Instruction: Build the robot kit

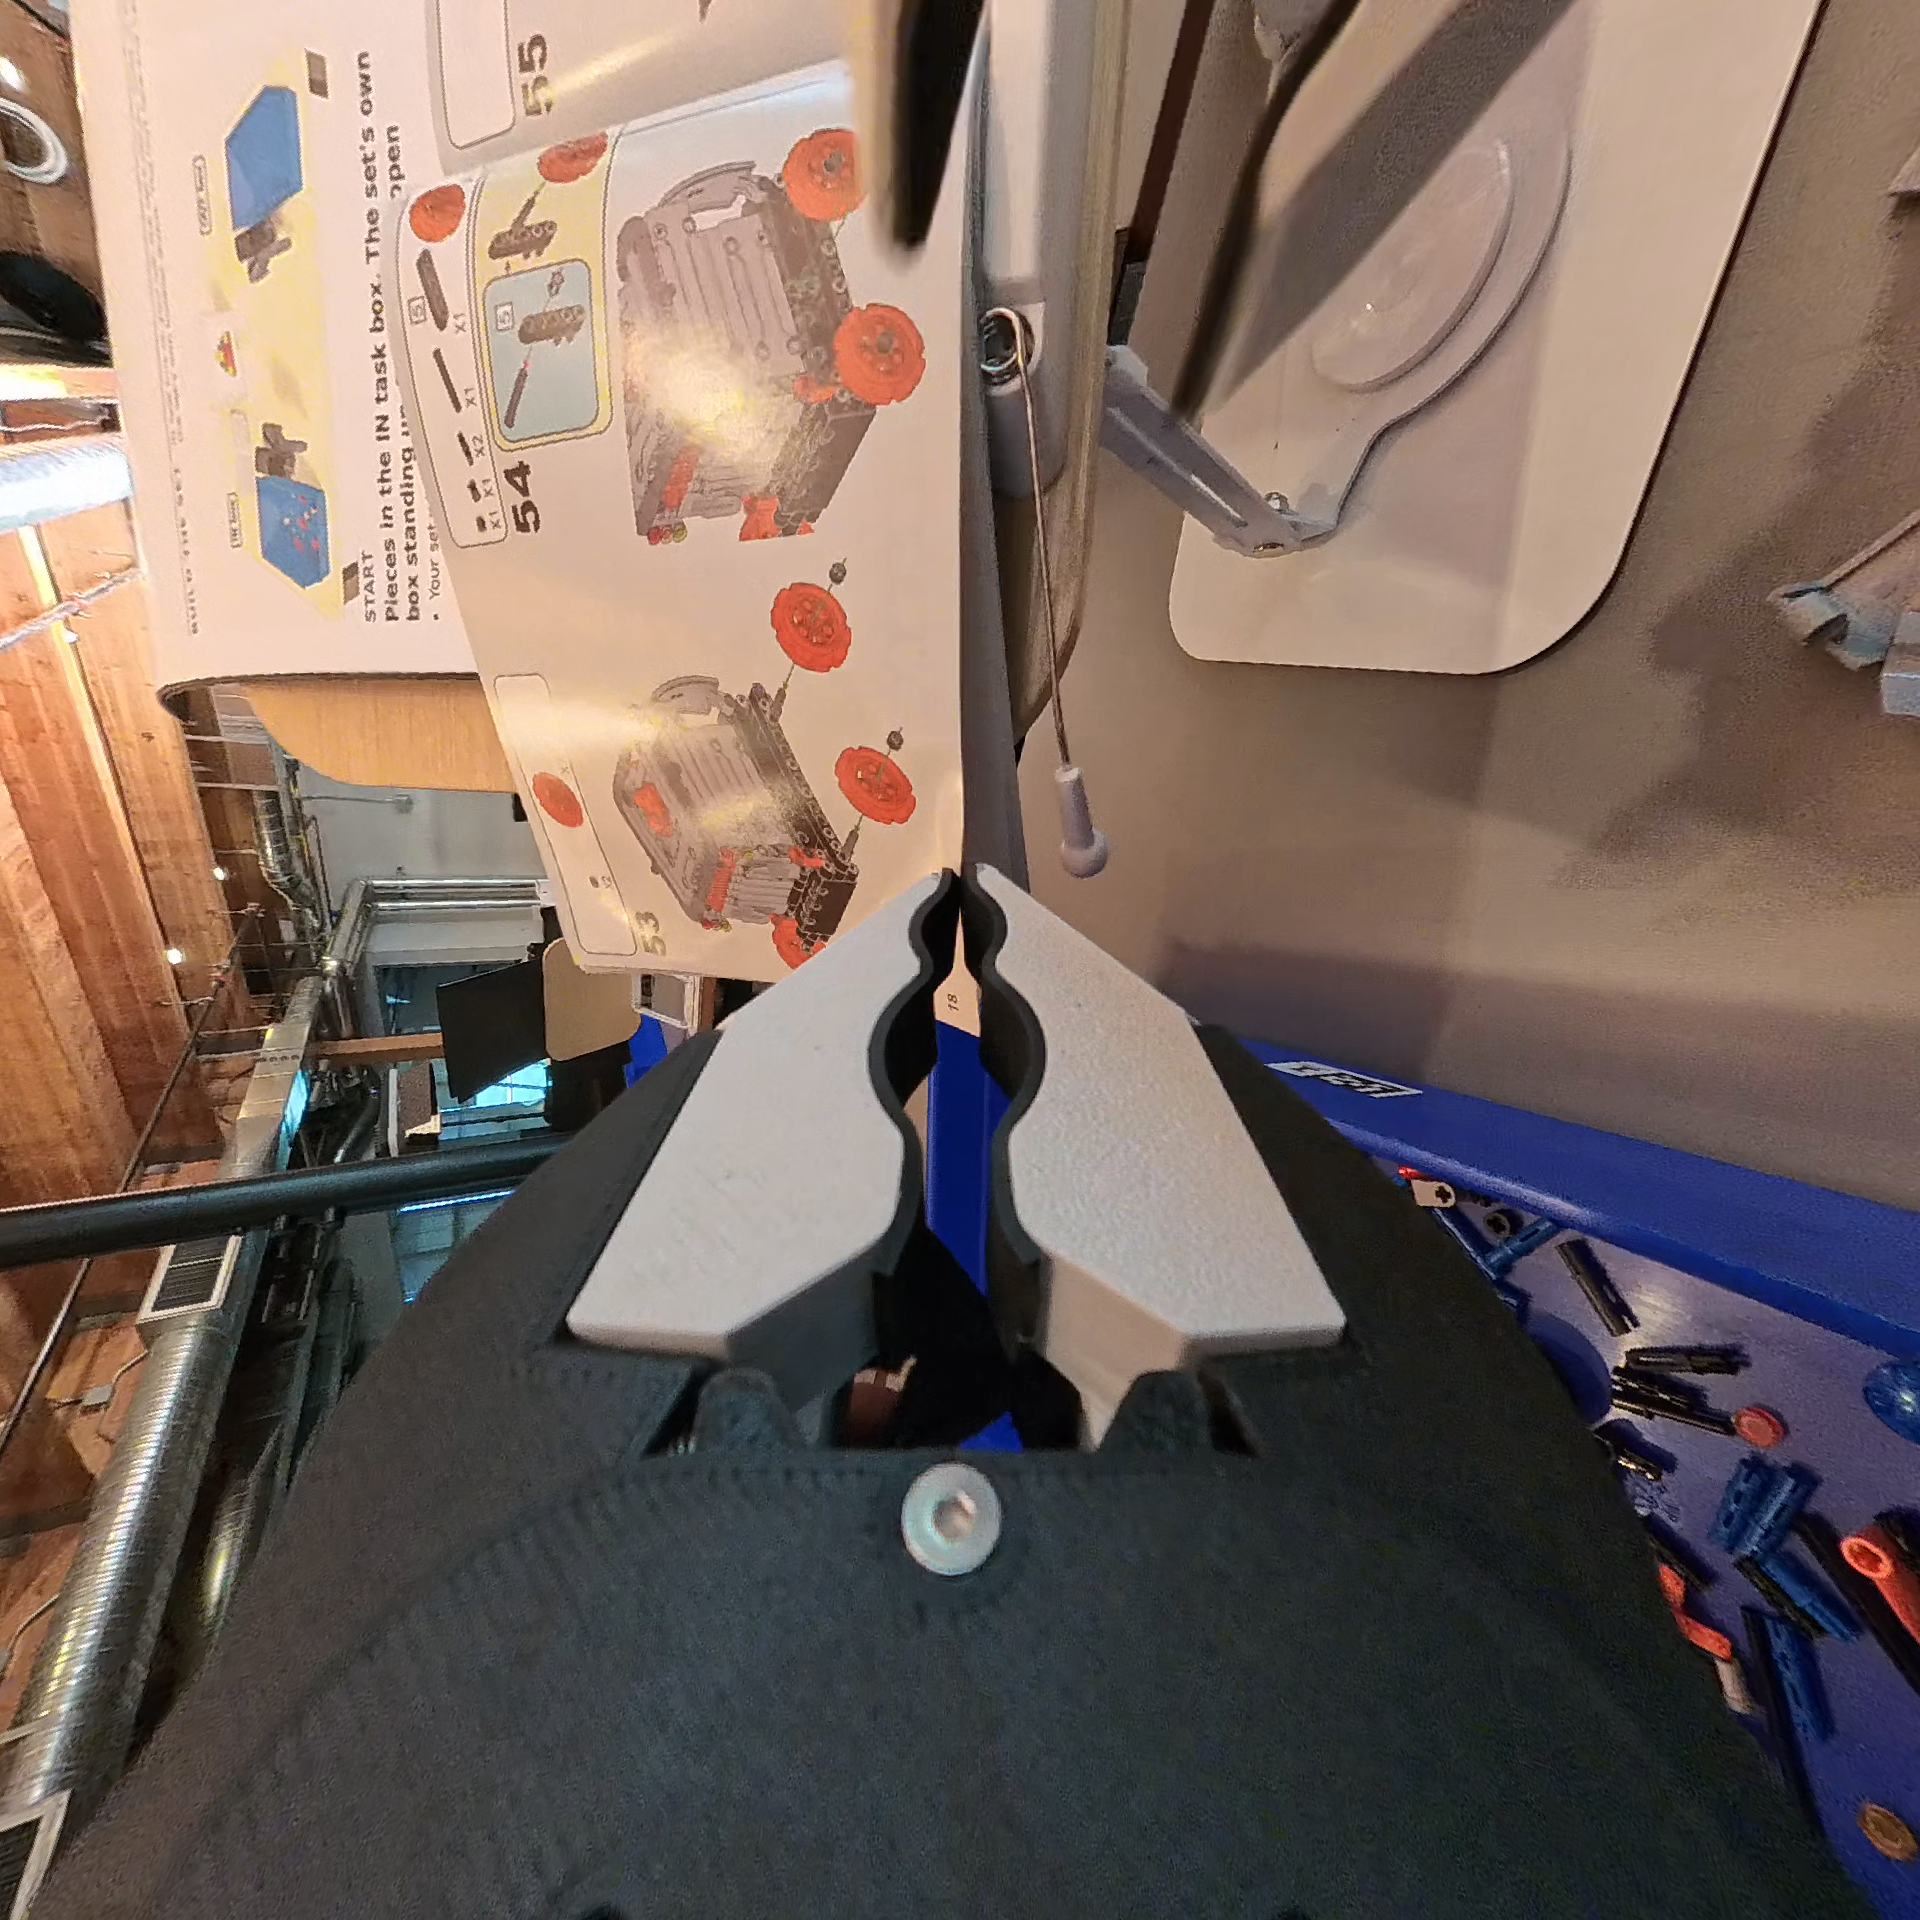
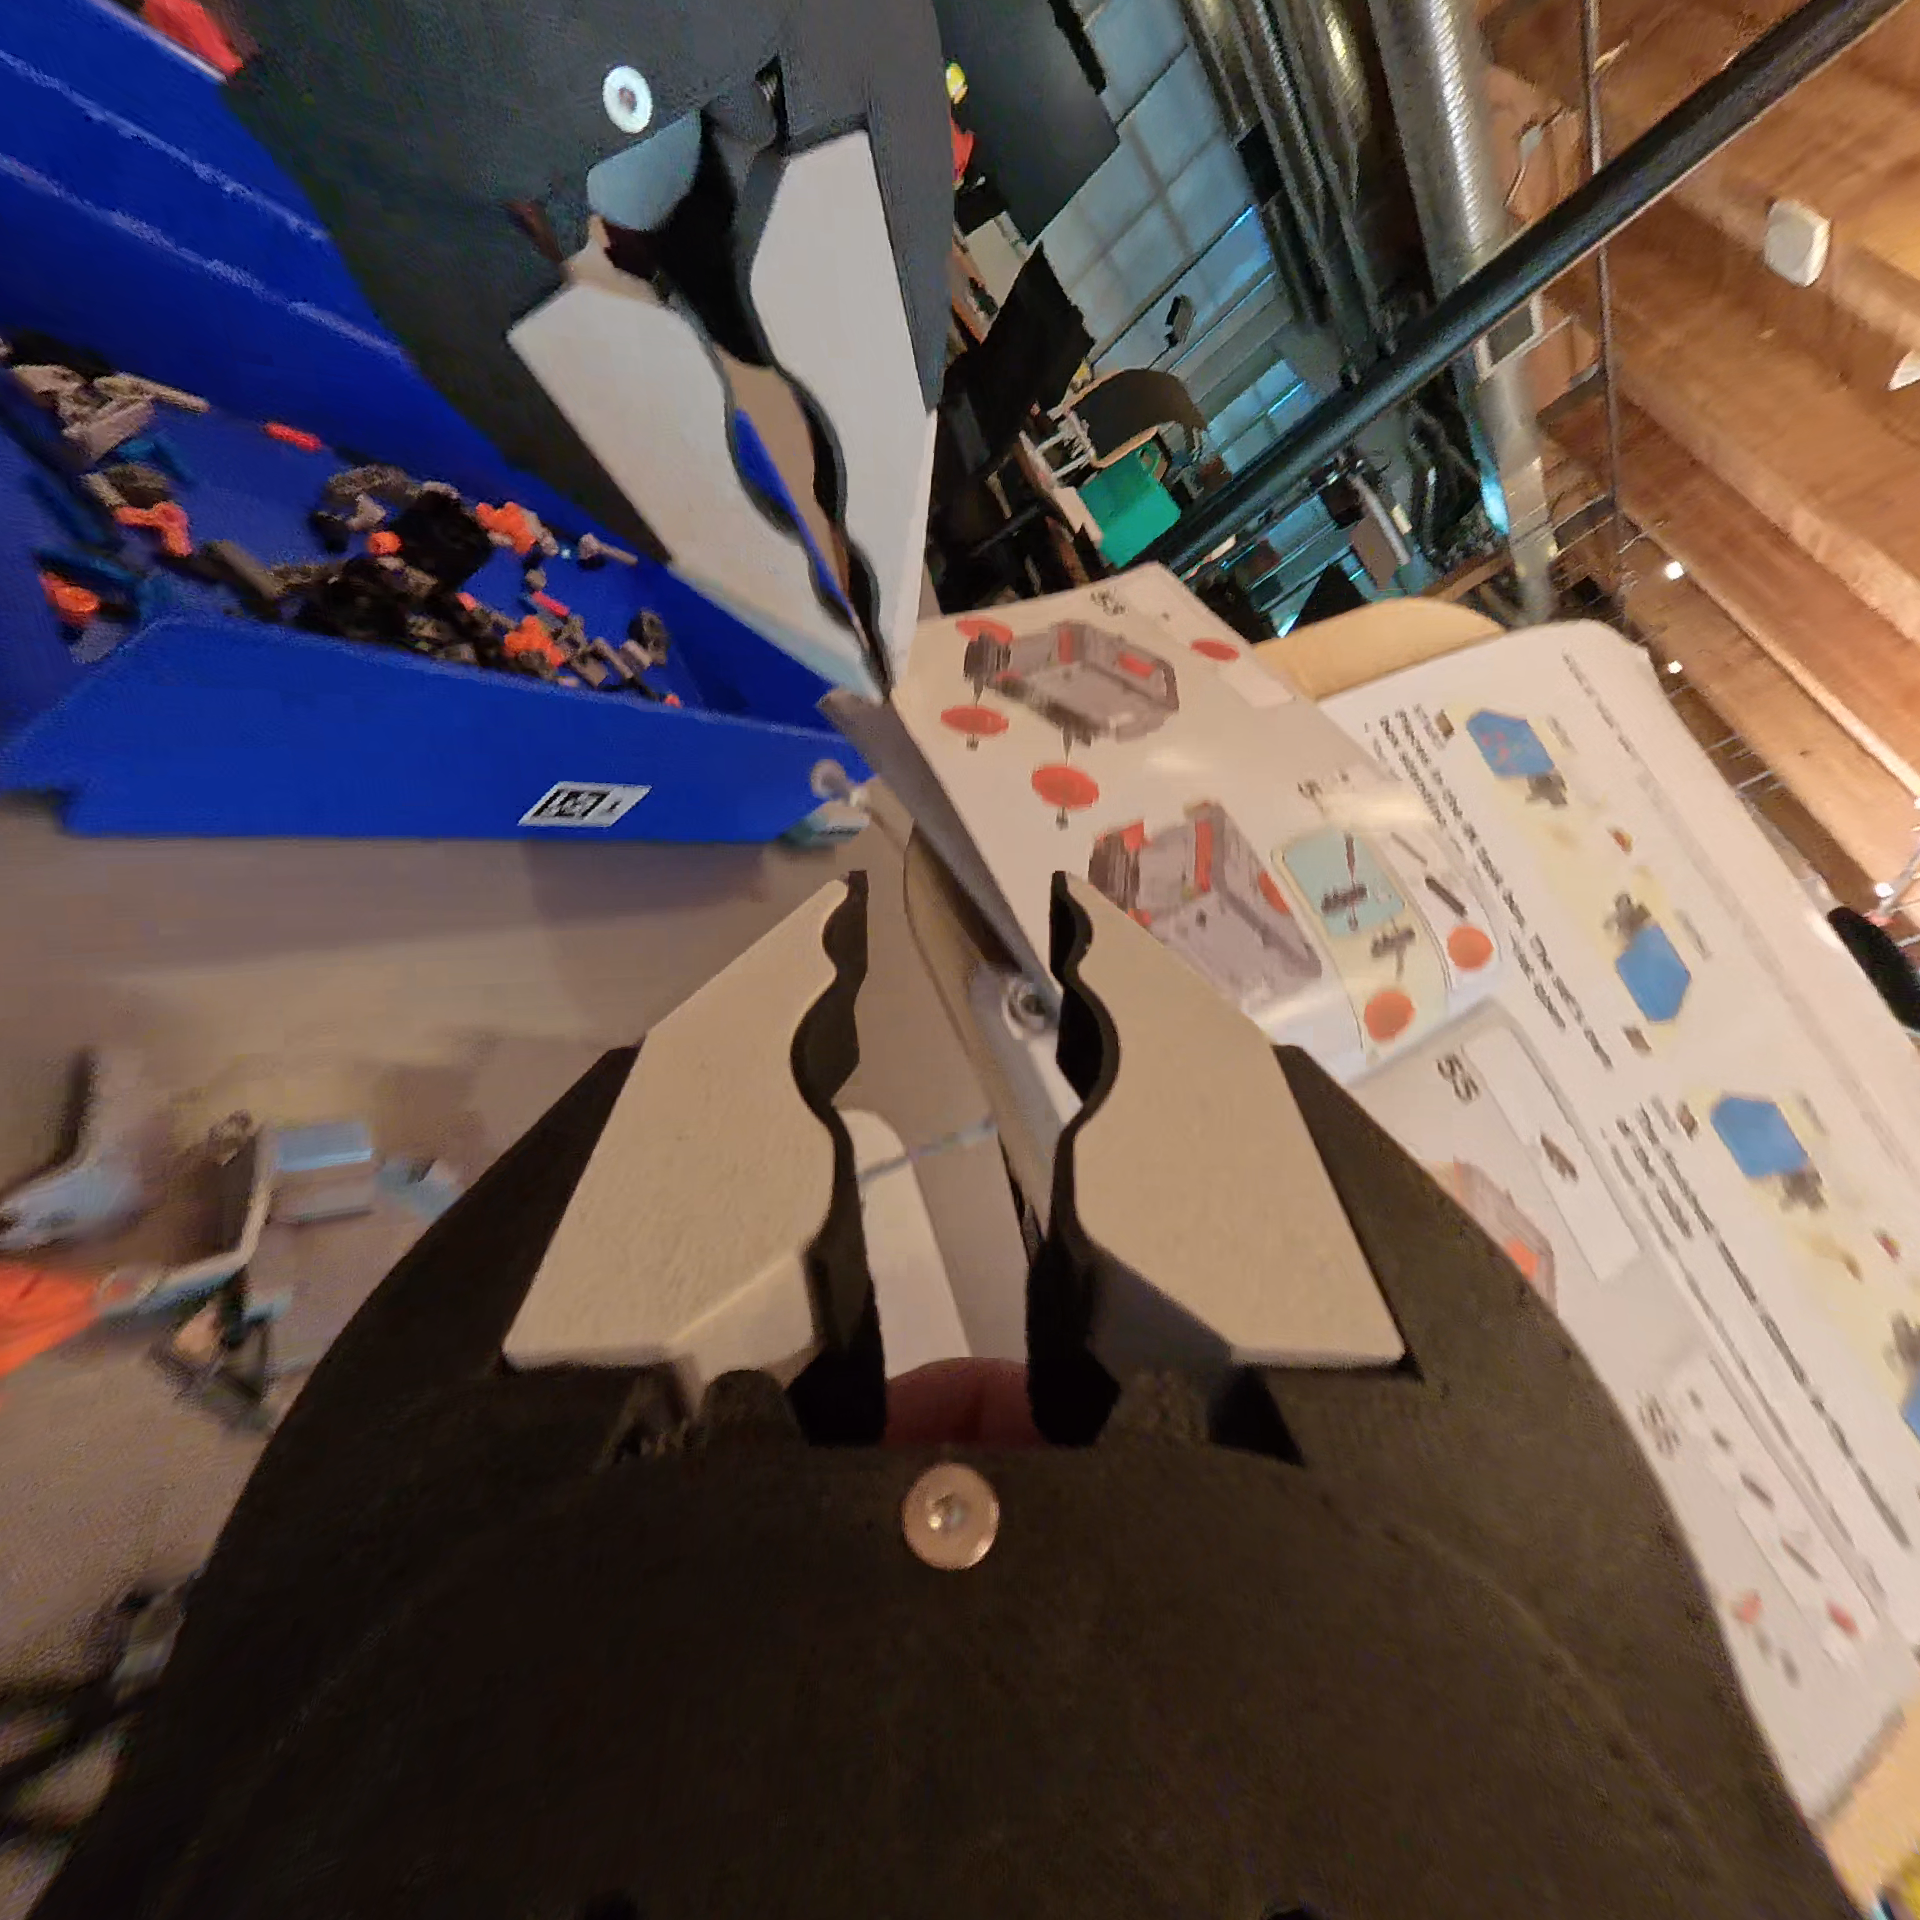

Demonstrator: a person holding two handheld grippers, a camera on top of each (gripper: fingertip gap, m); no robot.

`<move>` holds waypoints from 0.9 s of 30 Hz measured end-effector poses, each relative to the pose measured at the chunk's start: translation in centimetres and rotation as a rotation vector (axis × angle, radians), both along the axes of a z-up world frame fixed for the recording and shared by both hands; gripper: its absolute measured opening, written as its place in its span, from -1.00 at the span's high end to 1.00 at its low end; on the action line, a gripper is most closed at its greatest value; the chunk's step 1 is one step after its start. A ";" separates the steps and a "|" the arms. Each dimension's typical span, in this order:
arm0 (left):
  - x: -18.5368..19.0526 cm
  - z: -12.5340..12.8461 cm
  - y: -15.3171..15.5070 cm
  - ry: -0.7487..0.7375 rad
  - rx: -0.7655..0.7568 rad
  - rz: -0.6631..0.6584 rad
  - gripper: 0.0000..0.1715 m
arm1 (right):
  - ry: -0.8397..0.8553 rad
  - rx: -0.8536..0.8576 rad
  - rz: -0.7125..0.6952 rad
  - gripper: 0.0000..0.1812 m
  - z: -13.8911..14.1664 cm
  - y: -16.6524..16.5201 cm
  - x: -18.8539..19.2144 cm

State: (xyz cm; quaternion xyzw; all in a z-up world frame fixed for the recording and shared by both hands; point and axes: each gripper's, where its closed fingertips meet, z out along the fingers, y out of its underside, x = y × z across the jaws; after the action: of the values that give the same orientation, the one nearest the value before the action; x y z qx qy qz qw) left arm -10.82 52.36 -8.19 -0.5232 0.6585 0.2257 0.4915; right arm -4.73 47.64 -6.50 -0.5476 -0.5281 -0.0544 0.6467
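My left gripper (image 1: 961, 891) is shut on the edge of a page of an instruction booklet (image 1: 727, 436), which shows drawings of a grey vehicle with red wheels. The page stands lifted, seen edge-on past the fingertips. The right wrist view also shows the left gripper (image 2: 883, 670) pinching that page (image 2: 1174, 790). My right gripper (image 2: 958, 891) is open. Its jaws stand on either side of the lower page edge, near a small metal ring (image 2: 1023, 1003) of the holder. A blurred dark and white shape (image 1: 914, 114) at the top of the left wrist view may be the right gripper.
A blue bin (image 1: 1662, 1174) (image 2: 364, 727) holds several small black, red and blue building pieces. A white stand (image 1: 1455, 436) with a grey arm sits on the grey table. A thin wire with a grey pin (image 1: 1081, 831) hangs by the page. A printed card (image 1: 260, 364) stands behind. Left tips to right tips: about 8 cm. The printed card (image 1: 260, 364) is about 20 cm from both grippers' fingertips. Look for it in the right wrist view (image 2: 1591, 841) too.
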 end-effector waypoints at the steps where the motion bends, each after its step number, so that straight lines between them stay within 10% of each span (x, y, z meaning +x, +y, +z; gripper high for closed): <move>1: 0.0 0.0 0.0 0.006 0.006 0.000 1.00 | -0.004 0.020 0.003 0.68 0.0 0.7 -1.0; 27: 0.2 1.0 0.1 -0.054 0.044 -0.011 1.00 | -0.005 0.129 -0.057 1.00 -1.2 4.9 -4.5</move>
State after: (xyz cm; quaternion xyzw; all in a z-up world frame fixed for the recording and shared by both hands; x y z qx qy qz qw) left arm -10.64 52.42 -7.19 -0.5144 0.6430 0.2232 0.5216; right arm -9.25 52.50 -7.65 -0.5195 -0.5092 -0.1079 0.6777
